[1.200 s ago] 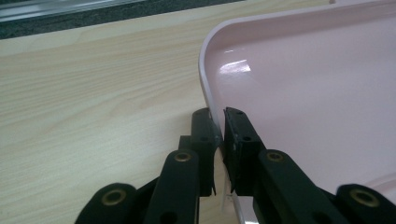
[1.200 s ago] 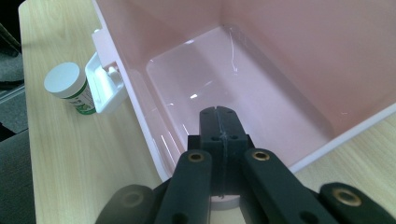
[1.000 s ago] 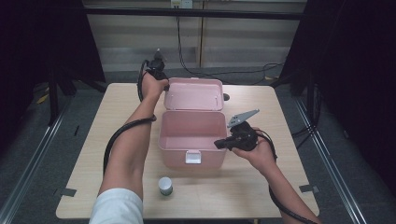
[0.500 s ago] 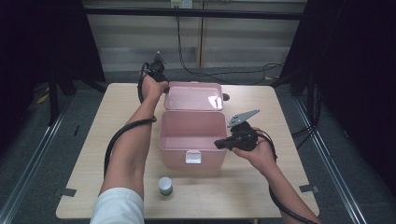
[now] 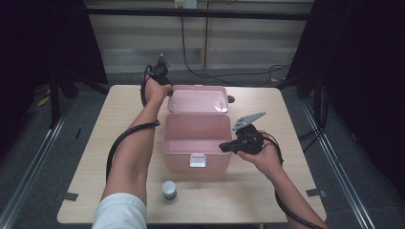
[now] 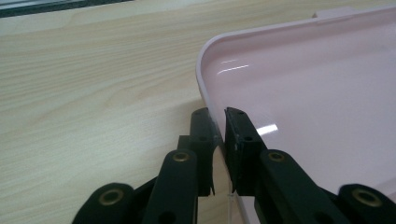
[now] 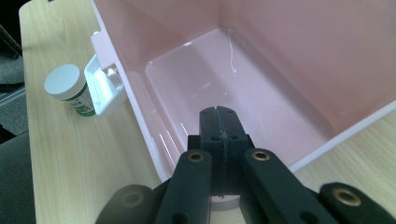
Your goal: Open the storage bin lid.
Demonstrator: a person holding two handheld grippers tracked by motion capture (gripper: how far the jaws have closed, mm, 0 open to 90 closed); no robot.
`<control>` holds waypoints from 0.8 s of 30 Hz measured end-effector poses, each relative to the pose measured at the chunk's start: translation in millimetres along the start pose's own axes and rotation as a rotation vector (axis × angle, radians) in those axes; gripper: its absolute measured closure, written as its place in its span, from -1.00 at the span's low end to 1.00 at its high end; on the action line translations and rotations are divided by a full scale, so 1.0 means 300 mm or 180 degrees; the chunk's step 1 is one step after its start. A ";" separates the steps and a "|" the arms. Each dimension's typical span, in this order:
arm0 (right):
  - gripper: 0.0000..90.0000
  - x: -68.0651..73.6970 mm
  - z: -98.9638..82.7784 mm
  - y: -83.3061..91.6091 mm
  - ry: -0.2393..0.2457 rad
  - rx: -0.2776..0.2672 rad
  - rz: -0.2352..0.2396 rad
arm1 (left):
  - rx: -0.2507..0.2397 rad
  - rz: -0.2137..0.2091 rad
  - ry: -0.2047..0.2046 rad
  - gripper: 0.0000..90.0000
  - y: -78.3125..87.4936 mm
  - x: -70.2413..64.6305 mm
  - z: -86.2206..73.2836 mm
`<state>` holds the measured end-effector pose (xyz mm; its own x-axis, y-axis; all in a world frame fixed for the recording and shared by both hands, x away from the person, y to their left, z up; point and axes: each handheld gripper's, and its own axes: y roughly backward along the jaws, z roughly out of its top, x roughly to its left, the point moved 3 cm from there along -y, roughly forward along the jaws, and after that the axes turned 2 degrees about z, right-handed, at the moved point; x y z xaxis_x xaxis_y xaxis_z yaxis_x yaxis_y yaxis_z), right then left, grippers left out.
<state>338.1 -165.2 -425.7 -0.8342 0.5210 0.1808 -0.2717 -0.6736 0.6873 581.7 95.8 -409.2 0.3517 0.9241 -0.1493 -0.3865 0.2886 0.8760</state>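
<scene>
An open pink box stands mid-table, its lid folded back flat behind it. My left gripper is at the lid's far left corner; in the left gripper view its jaws pinch the lid's rim. My right gripper is at the box's front right corner. In the right gripper view its jaws are pressed together with nothing between them, hovering over the box's rim and bare inside.
A small jar with a white cap and green label stands on the wooden table in front of the box, near its white latch. Cables trail from both grippers. Dark floor surrounds the table.
</scene>
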 end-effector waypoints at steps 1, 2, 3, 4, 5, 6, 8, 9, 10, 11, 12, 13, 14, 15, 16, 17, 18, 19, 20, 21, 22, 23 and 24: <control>1.00 0.000 0.000 0.000 -0.0004 -0.0002 0.0001 | -0.0006 0.0007 -0.0014 0.82 0.000 0.000 0.000; 1.00 0.000 0.000 0.000 0.0004 0.0001 0.0003 | 0.0000 0.0026 -0.0026 0.82 0.000 -0.001 -0.001; 1.00 -0.001 0.000 0.000 0.0001 -0.0001 0.0004 | 0.0003 0.0030 -0.0032 0.82 -0.001 -0.001 -0.001; 1.00 -0.001 0.000 0.000 0.0001 -0.0002 0.0003 | 0.0010 0.0025 -0.0024 0.82 -0.001 -0.001 -0.002; 1.00 -0.001 0.000 0.000 0.0003 0.0001 0.0004 | 0.0017 0.0017 -0.0027 0.82 -0.001 -0.001 -0.003; 1.00 -0.001 0.000 0.000 0.0000 -0.0001 0.0003 | 0.0012 0.0009 -0.0029 0.82 0.000 0.000 -0.003; 1.00 0.000 0.000 0.000 -0.0003 -0.0001 0.0002 | 0.0012 0.0009 -0.0040 0.81 0.002 0.000 -0.003; 1.00 0.000 0.000 0.000 -0.0003 0.0000 0.0001 | 0.0023 0.0005 -0.0050 0.81 0.002 -0.003 -0.004; 1.00 0.000 0.000 0.000 -0.0008 0.0002 -0.0002 | 0.0035 0.0005 -0.0063 0.78 0.003 -0.005 -0.005; 1.00 0.000 0.000 0.000 -0.0005 0.0003 -0.0004 | 0.0027 0.0006 -0.0096 0.75 0.004 -0.006 -0.007; 1.00 0.000 0.000 0.000 -0.0011 0.0000 -0.0003 | 0.0011 0.0011 -0.0101 0.69 0.005 -0.006 -0.007; 1.00 0.000 0.000 0.000 -0.0009 0.0000 -0.0004 | 0.0004 0.0017 -0.0117 0.66 0.006 -0.006 -0.008; 1.00 0.000 0.000 0.000 -0.0005 0.0002 -0.0006 | 0.0010 0.0020 -0.0122 0.62 0.008 -0.008 -0.010; 1.00 0.001 0.000 0.000 -0.0008 0.0003 -0.0009 | -0.0004 0.0020 -0.0109 0.56 0.011 -0.009 -0.011; 1.00 0.001 0.001 0.000 -0.0006 0.0012 -0.0016 | -0.0030 0.0024 -0.0115 0.51 0.014 -0.010 -0.010; 1.00 0.001 0.001 0.000 0.0000 0.0012 -0.0022 | -0.0037 0.0029 -0.0134 0.48 0.018 -0.011 -0.011; 1.00 0.001 0.001 0.000 -0.0001 0.0010 -0.0026 | -0.0043 0.0028 -0.0125 0.44 0.022 -0.013 -0.011; 1.00 0.001 0.001 0.000 0.0001 0.0013 -0.0025 | -0.0049 0.0018 -0.0138 0.40 0.025 -0.013 -0.012; 1.00 0.001 0.001 0.000 -0.0003 0.0011 -0.0026 | -0.0056 0.0027 -0.0144 0.38 0.028 -0.012 -0.013; 1.00 0.001 0.001 0.000 -0.0007 0.0007 -0.0025 | -0.0056 0.0030 -0.0142 0.37 0.033 -0.011 -0.014; 1.00 0.001 0.001 0.000 -0.0012 0.0006 -0.0019 | -0.0049 0.0025 -0.0105 0.33 0.036 -0.014 -0.017; 1.00 0.000 0.001 0.000 -0.0008 0.0007 -0.0018 | -0.0067 0.0039 -0.0131 0.31 0.041 -0.011 -0.017; 1.00 0.000 0.001 0.000 -0.0015 -0.0007 -0.0004 | -0.0080 0.0047 -0.0151 0.27 0.044 -0.011 -0.018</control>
<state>338.3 -165.0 -425.4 -0.8315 0.5245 0.1833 -0.2740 -0.6741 0.6859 570.8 98.0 -399.5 0.3855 0.9156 -0.1142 -0.4129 0.2818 0.8661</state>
